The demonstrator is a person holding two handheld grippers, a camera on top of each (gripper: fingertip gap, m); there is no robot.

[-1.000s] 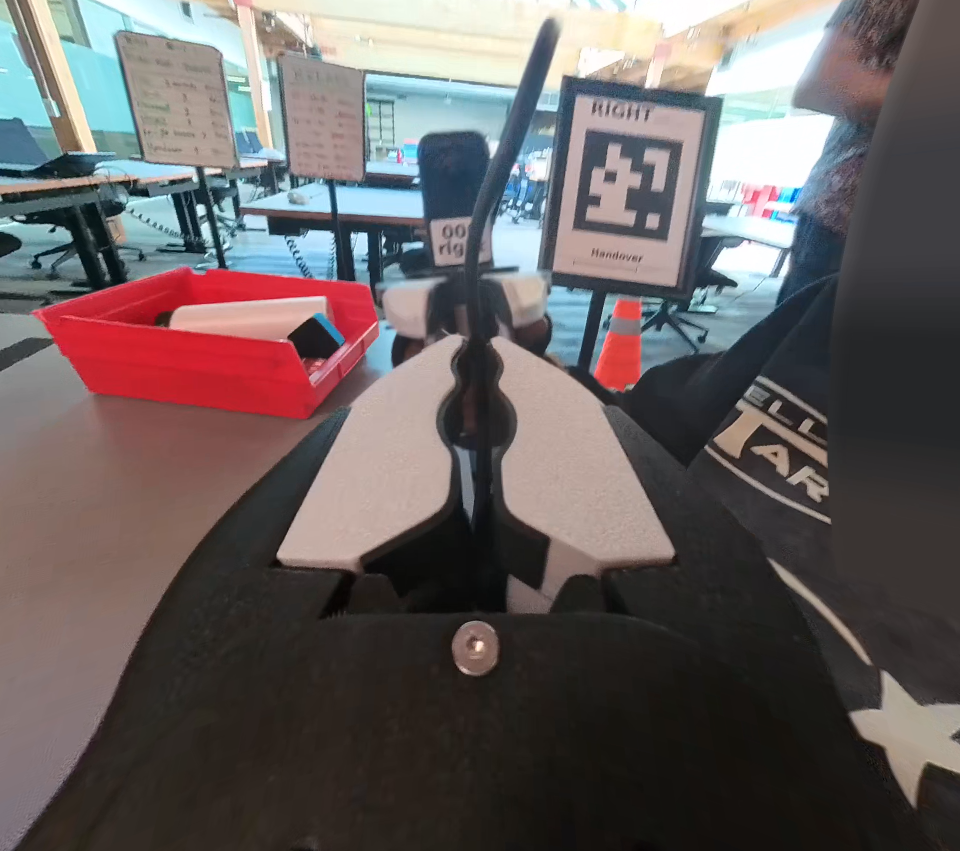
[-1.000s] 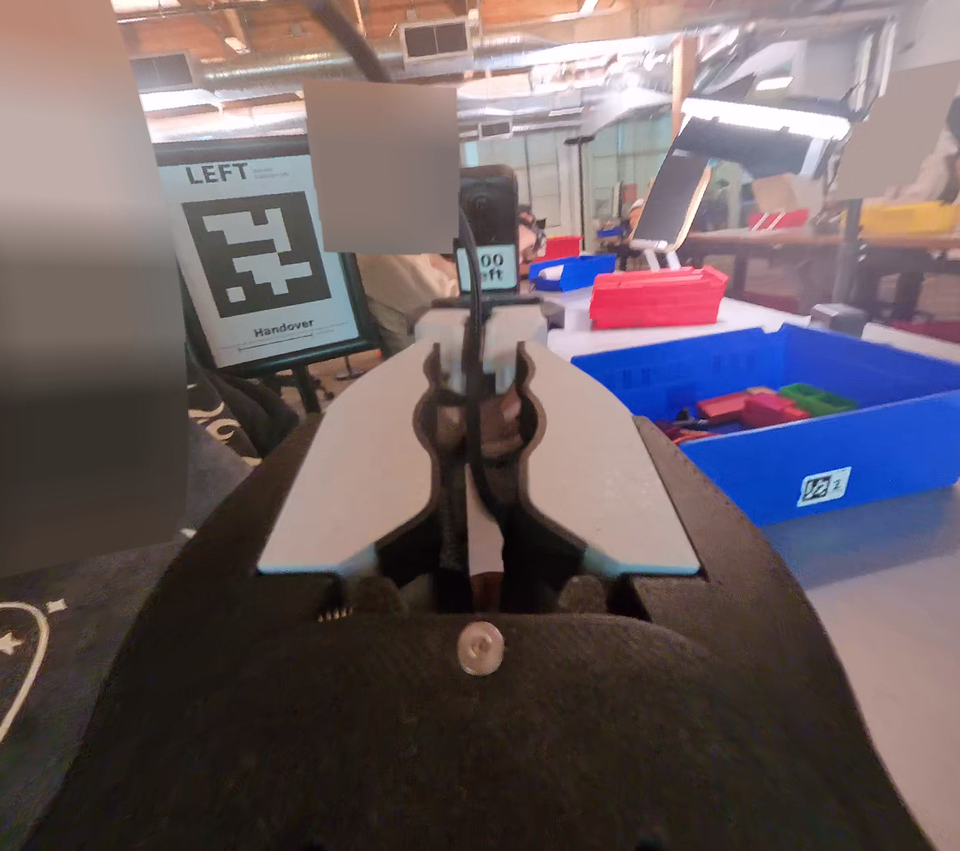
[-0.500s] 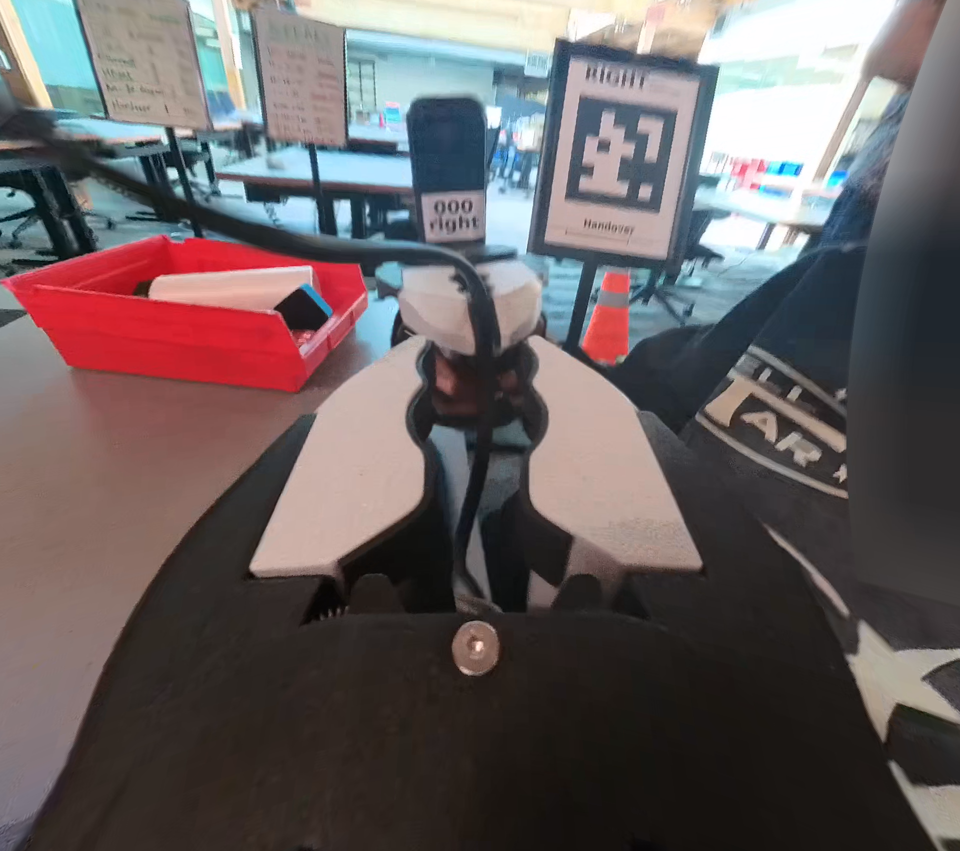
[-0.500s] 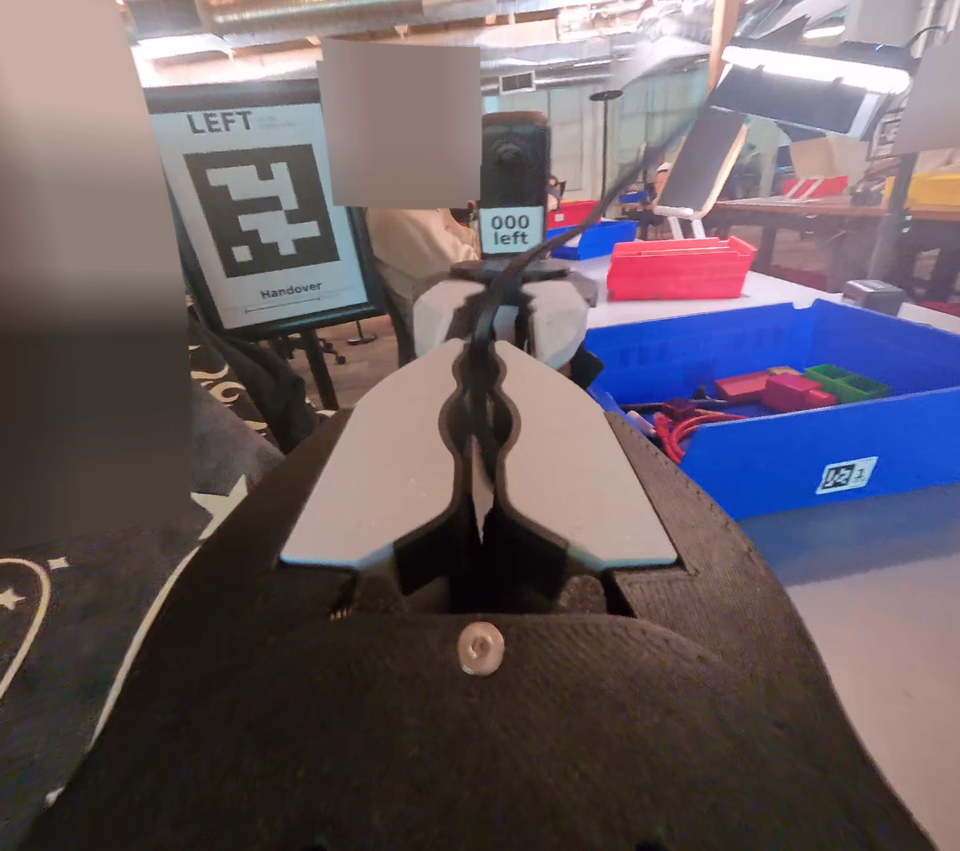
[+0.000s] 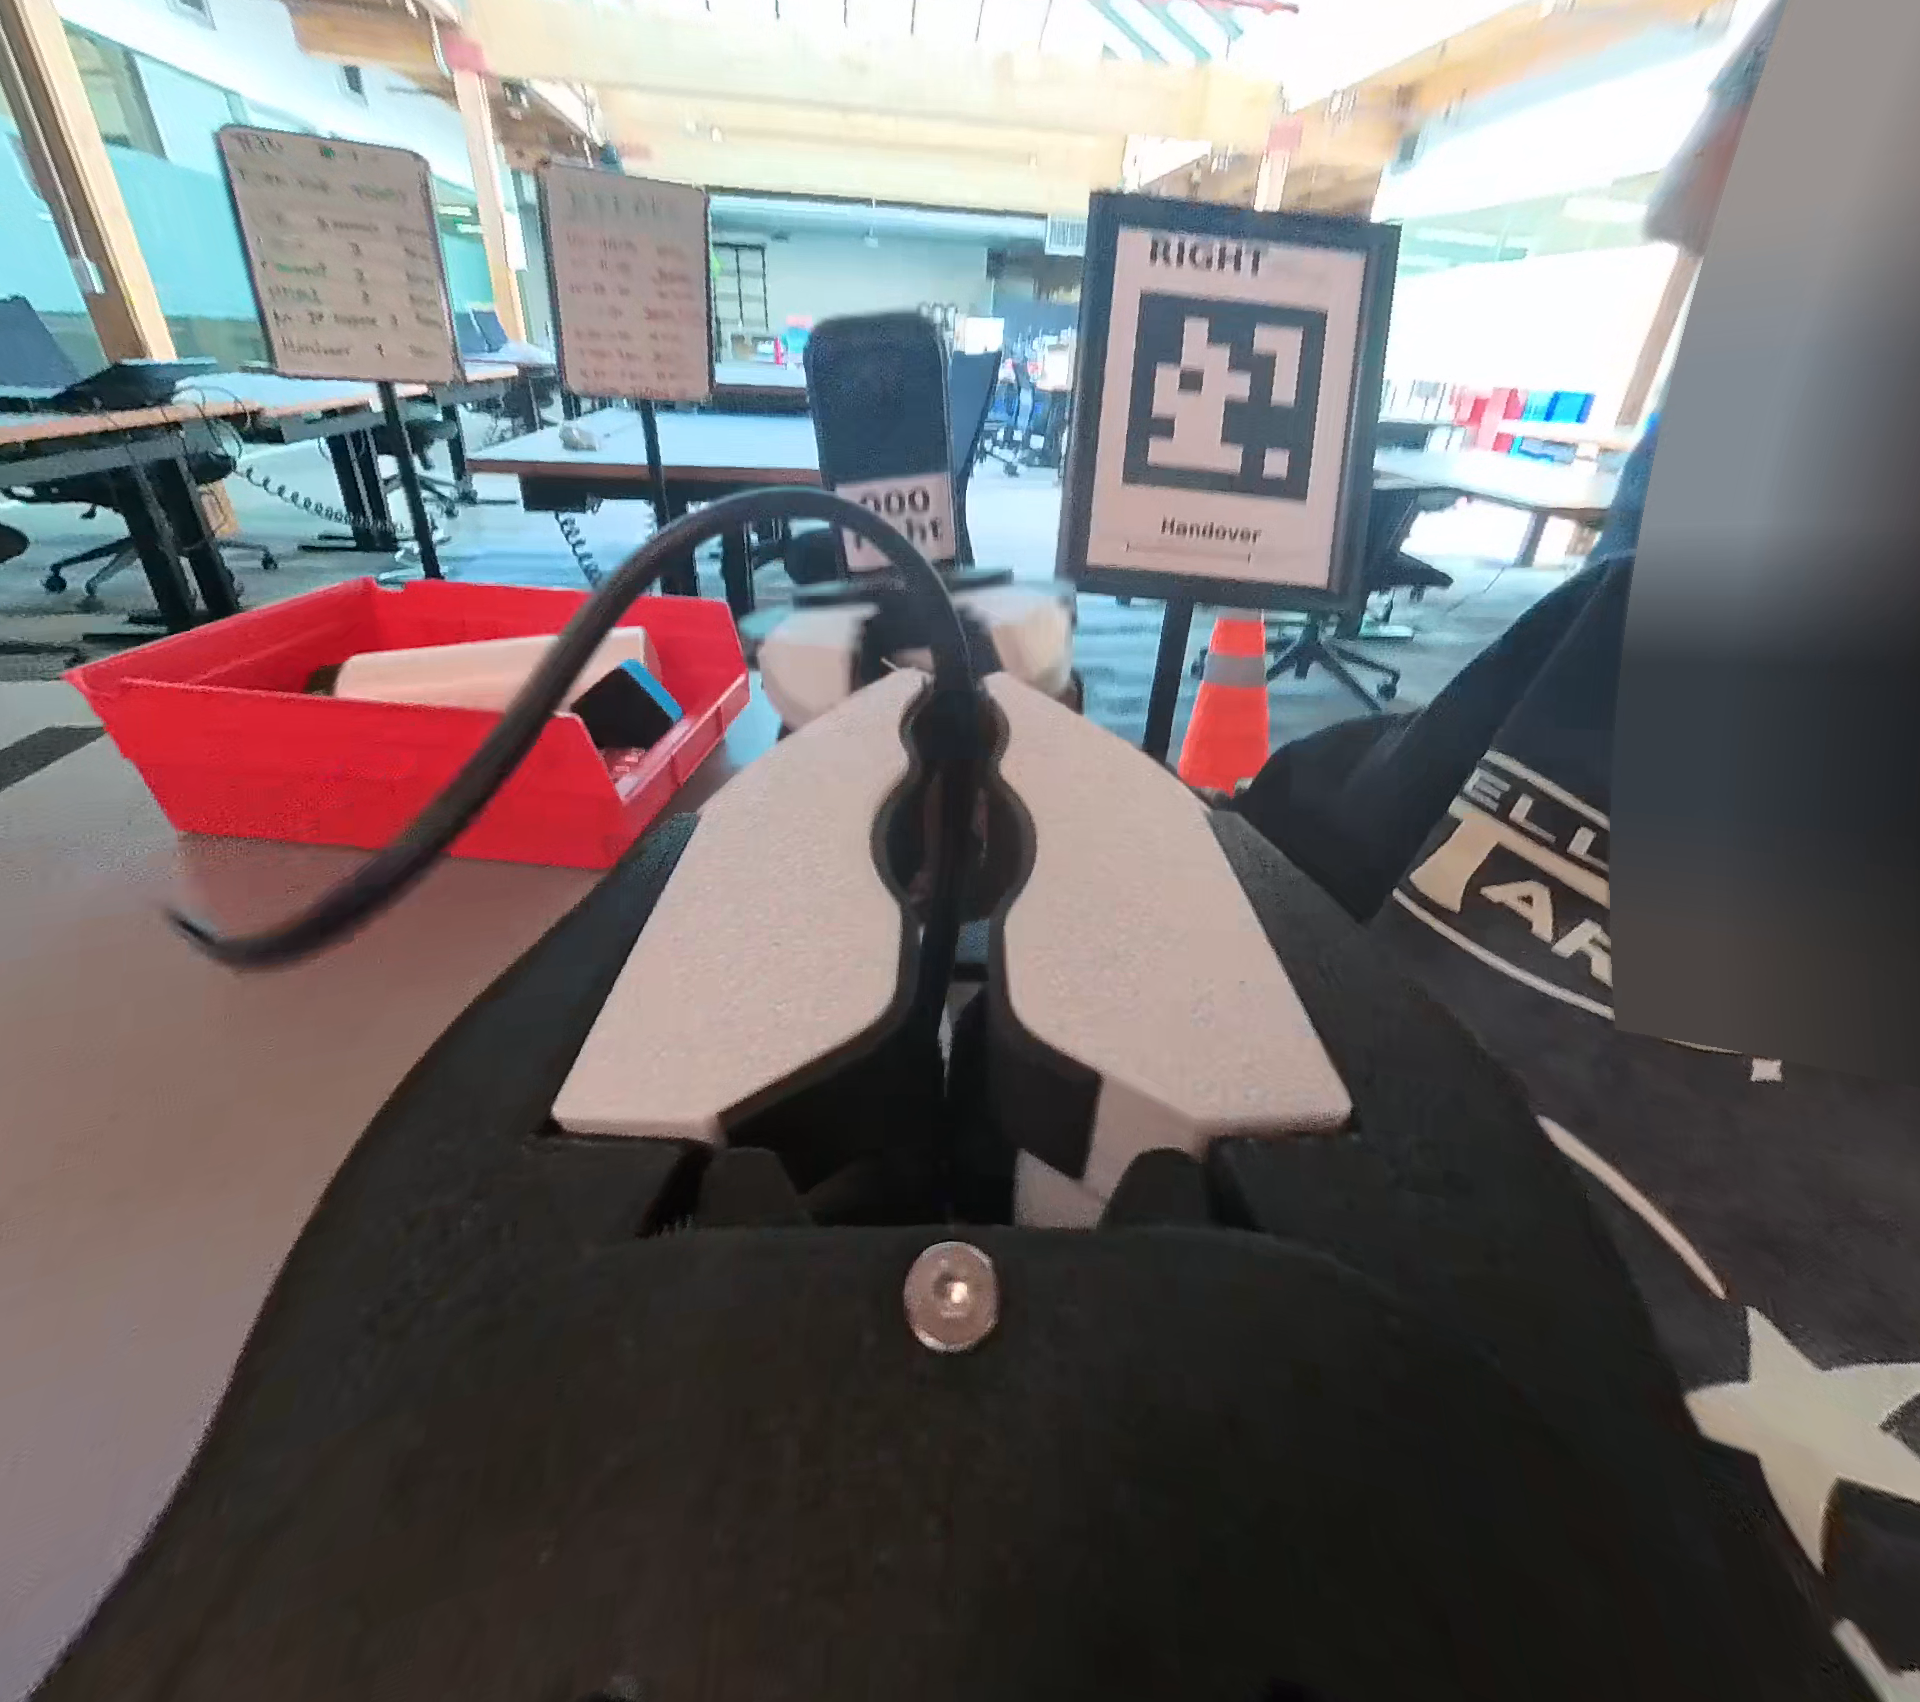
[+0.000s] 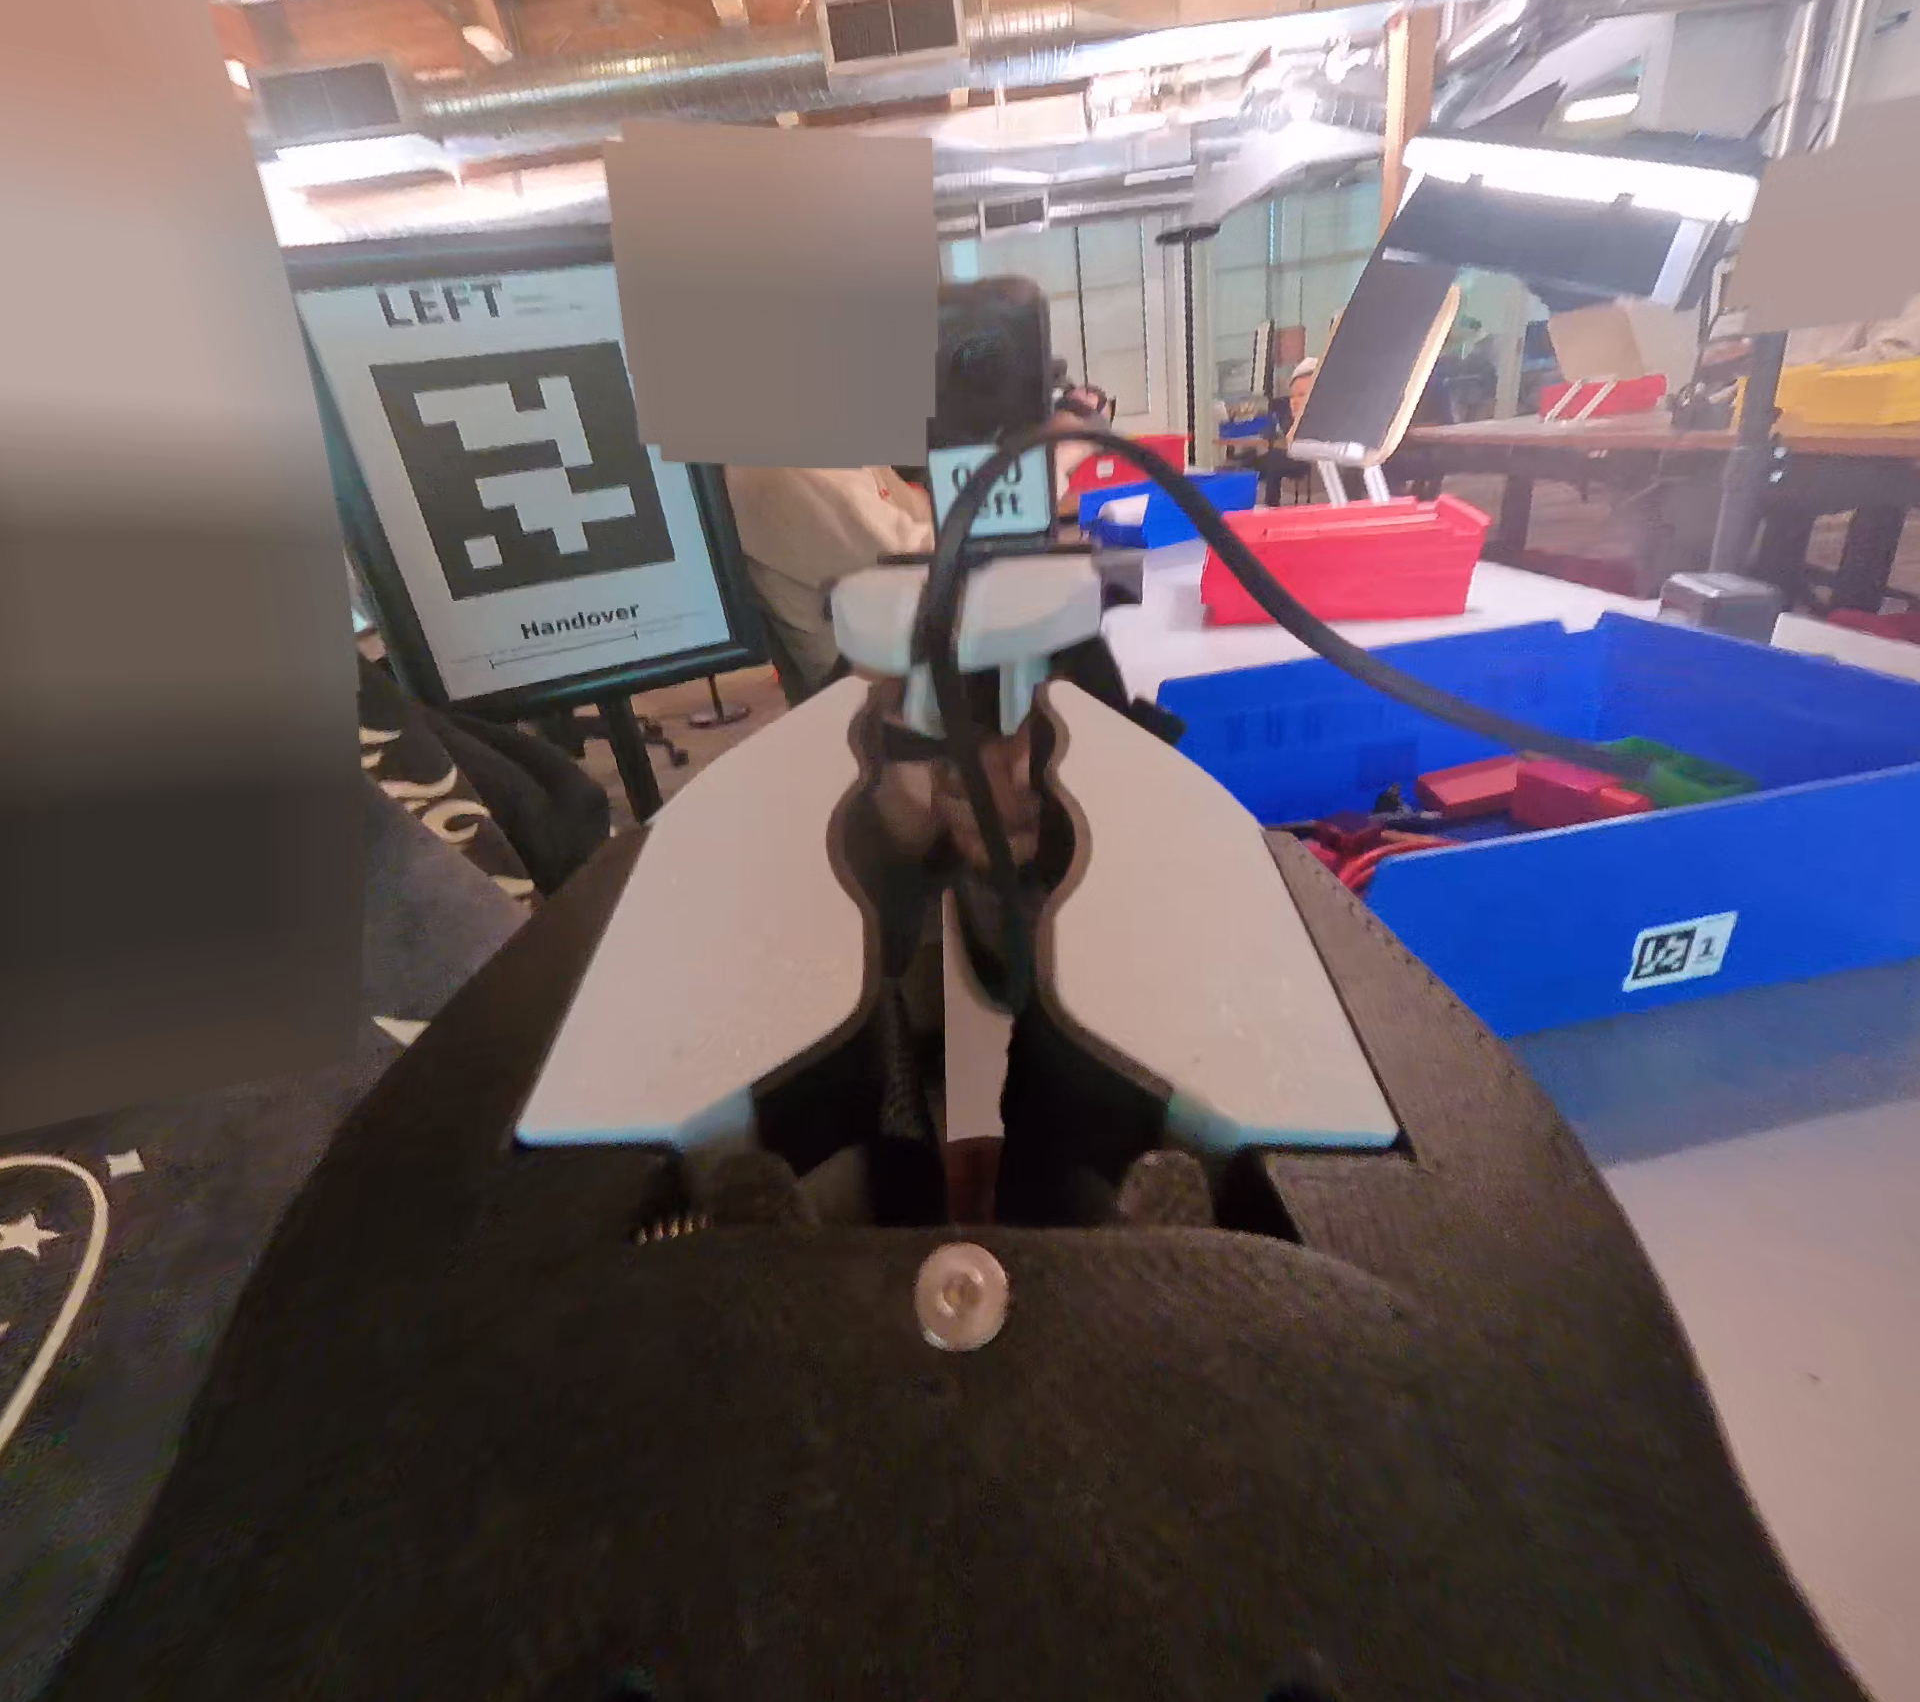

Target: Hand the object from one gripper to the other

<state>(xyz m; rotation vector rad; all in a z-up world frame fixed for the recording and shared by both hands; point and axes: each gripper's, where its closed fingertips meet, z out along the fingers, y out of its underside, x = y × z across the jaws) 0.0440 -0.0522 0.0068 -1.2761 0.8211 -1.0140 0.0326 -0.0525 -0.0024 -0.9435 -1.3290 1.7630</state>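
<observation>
Two tables take up most of the ground: the brown-grey tabletop (image 5: 156,1133) at the lower left of your left wrist view, and the pale grey tabletop (image 6: 1766,1289) at the lower right of your right wrist view. On the first stands a red plastic bin (image 5: 343,769) at middle left, with a white block and a small black-and-blue item inside. On the second stands a blue plastic bin (image 6: 1662,904) at middle right, holding red and green blocks and red wire. A black-framed marker sign on a stand (image 5: 1226,395) rises right of centre in the left view, with an orange traffic cone (image 5: 1226,696) below it.

Your left gripper (image 5: 951,696) has its white fingers pressed together on the thin black cable (image 5: 582,644). The cable climbs out of the pinch at frame centre, arcs to the left and drops to a blurred free end above the table at lower left.

Your right gripper (image 6: 956,707) has its fingers spread. The cable hangs loosely in the gap between them, and the left gripper's tips reach in just at their front, the two tools nose to nose.
</observation>
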